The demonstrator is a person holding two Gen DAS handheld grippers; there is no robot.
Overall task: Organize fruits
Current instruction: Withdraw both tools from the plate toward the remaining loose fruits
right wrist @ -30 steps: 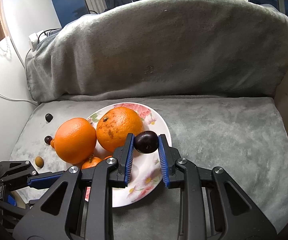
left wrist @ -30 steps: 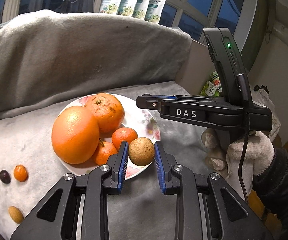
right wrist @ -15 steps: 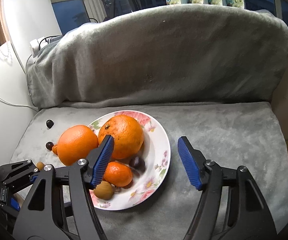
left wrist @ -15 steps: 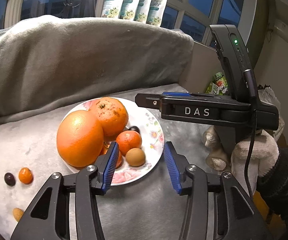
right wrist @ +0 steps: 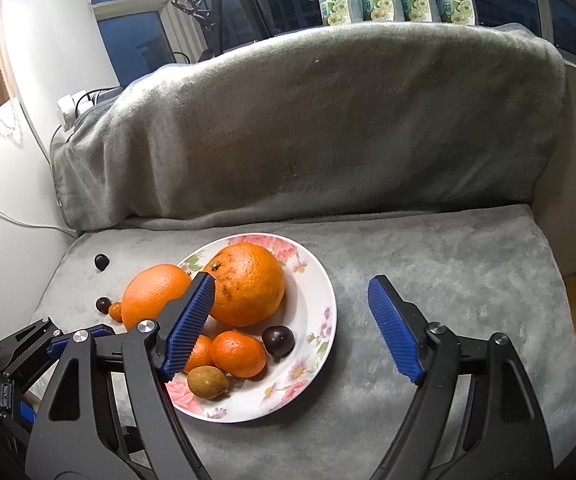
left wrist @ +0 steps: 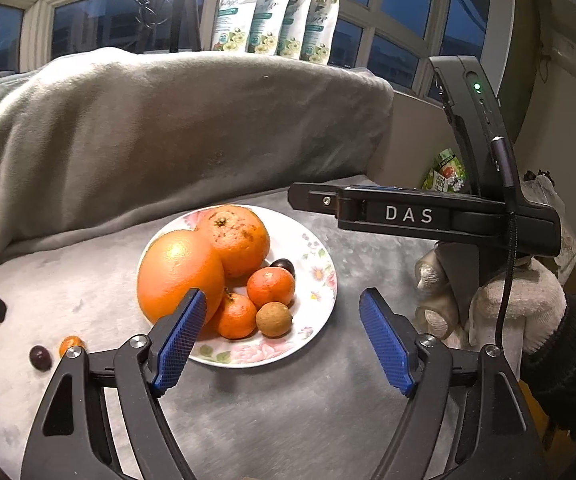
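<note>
Both hand-held grippers, left (left wrist: 282,338) and right (right wrist: 291,326), hung spread wide and empty above the floral plate (right wrist: 319,280), which held two oranges, two tangerines, a longan (left wrist: 274,320) and a dark plum (right wrist: 278,341) (smaller fruits lay left of it)

Glossy glazed plate (right wrist: 319,288), floral print. Dimpled, shiny peel on big orange (right wrist: 248,284). Matt, rough brown skin on small fruit (right wrist: 208,382). Plush grey blanket (right wrist: 327,128). Left tongs (left wrist: 282,338), right tongs (right wrist: 289,330): matt black plastic, ribbed blue pads (right wrist: 393,330).
</note>
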